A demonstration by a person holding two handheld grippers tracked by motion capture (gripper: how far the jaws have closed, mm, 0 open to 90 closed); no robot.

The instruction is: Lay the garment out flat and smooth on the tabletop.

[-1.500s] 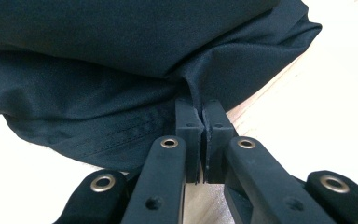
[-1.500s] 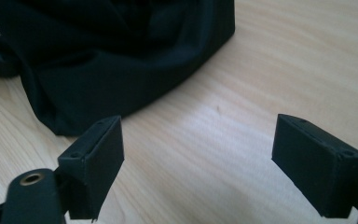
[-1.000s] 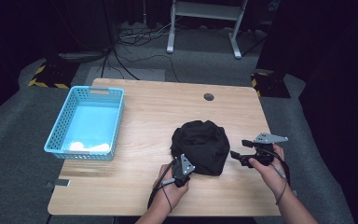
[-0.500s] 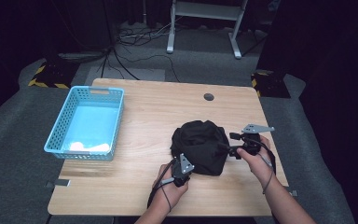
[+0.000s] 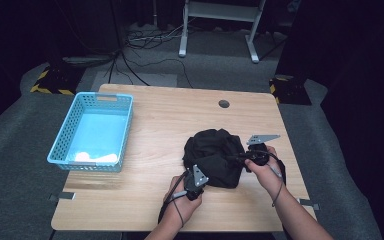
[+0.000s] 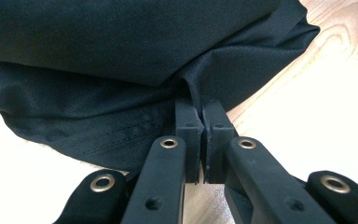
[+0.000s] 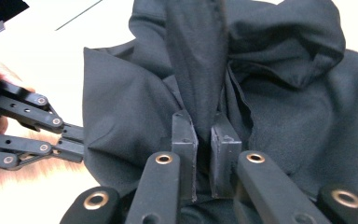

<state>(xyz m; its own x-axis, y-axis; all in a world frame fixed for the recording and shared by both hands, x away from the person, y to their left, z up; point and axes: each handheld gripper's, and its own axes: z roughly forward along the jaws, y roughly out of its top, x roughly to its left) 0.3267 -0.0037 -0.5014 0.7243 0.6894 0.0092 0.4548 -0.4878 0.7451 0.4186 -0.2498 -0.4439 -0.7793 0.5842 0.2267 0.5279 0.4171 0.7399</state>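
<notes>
A crumpled black garment (image 5: 214, 156) lies bunched on the wooden table (image 5: 170, 120), right of centre. My left gripper (image 5: 200, 176) is at its near edge, shut on a fold of the black cloth (image 6: 121, 70); in the left gripper view the fabric is pinched between the pads (image 6: 189, 128). My right gripper (image 5: 234, 158) reaches in from the garment's right side. Its jaws have just been closing, and a strip of black cloth (image 7: 200, 60) runs down between the pads (image 7: 182, 133), which press on it. The left gripper (image 7: 79, 147) also shows at the left of the right gripper view.
A light blue plastic basket (image 5: 94, 131) stands at the table's left, with something white in its near end. A round cable hole (image 5: 224, 103) sits near the far edge. Cables and a white frame lie on the dark floor beyond the table.
My right gripper has moved left from beside the garment onto its right side, and its jaws have closed on the cloth. The left gripper has kept its place and its grip.
</notes>
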